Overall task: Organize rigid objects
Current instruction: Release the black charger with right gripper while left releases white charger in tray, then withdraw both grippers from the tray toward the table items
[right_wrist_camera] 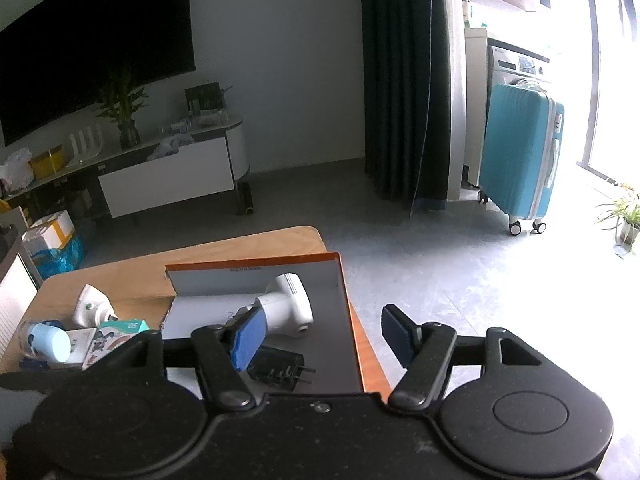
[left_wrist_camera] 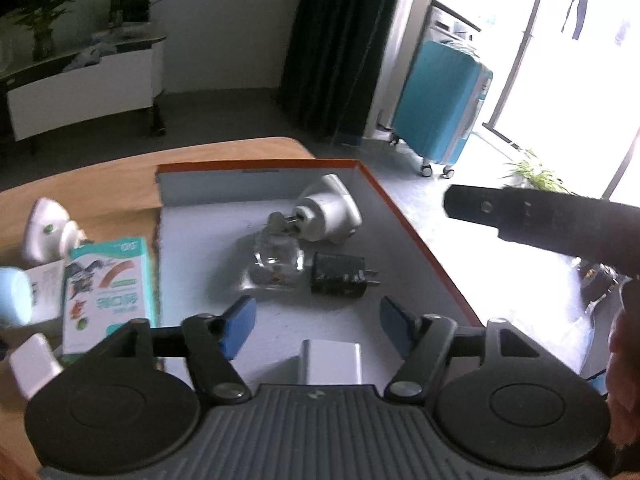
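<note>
An orange-rimmed cardboard box lid (left_wrist_camera: 416, 232) lies on the wooden table (left_wrist_camera: 100, 184). Inside it are a white plug-in device (left_wrist_camera: 332, 208), a clear glass bottle (left_wrist_camera: 278, 258), a black charger (left_wrist_camera: 340, 276) and a white block (left_wrist_camera: 332, 360) near my fingers. My left gripper (left_wrist_camera: 318, 320) is open and empty just above the white block. My right gripper (right_wrist_camera: 320, 338) is open and empty, above the lid's right edge (right_wrist_camera: 354, 320); the white device (right_wrist_camera: 286, 306) and the black charger (right_wrist_camera: 280, 368) show below it.
Left of the lid lie a green-and-white carton (left_wrist_camera: 110, 292), a white plug-in device (left_wrist_camera: 46, 232), a light blue cylinder (left_wrist_camera: 14, 296) and a small white block (left_wrist_camera: 34, 364). The table ends just right of the lid. A teal suitcase (right_wrist_camera: 520, 156) stands on the floor beyond.
</note>
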Motion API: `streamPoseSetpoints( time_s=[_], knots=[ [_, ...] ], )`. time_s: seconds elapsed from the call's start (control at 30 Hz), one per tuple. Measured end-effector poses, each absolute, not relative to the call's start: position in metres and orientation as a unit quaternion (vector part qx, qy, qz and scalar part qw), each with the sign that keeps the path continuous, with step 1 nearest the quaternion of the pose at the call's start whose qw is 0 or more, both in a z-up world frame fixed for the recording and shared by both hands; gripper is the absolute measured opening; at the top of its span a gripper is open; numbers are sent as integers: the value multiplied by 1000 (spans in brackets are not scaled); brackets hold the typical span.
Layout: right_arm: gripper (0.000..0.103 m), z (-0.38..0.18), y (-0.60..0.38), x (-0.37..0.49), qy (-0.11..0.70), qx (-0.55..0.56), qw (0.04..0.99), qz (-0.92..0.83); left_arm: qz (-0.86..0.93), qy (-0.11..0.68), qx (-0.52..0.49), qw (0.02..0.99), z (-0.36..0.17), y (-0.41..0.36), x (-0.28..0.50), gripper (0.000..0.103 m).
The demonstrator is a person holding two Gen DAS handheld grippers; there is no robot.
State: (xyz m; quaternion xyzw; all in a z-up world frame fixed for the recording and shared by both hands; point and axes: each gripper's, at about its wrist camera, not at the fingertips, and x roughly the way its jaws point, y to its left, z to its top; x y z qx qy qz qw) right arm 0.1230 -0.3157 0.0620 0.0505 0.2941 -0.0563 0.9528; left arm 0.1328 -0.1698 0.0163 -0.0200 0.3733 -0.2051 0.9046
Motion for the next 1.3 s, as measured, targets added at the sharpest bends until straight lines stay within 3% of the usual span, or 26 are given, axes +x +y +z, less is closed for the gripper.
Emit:
streamPoseSetpoints(
  time_s=[0.1, 0.23, 0.37, 0.57, 0.7, 1.3],
  knots=[
    [89, 64, -312, 117, 291, 52, 953, -58, -187, 376, -16, 907, 22, -162, 128, 83],
    [91, 64, -303, 112, 293, 43, 954, -50, -161, 379, -11, 911, 30, -149, 121, 95],
    [92, 65, -296, 106, 291, 53, 954, -38, -135, 377, -6, 916, 38, -136, 116, 100],
    [93, 65, -276, 100, 288, 48, 956, -29, -103, 371, -9, 923, 46, -113, 108, 103],
    [100, 64, -265, 99, 286, 60, 956, -28, -87, 370, -12, 925, 49, -100, 103, 103],
    [102, 53, -207, 107, 332, 22, 942, 49, -39, 362, -48, 930, 49, -43, 88, 103]
  ],
)
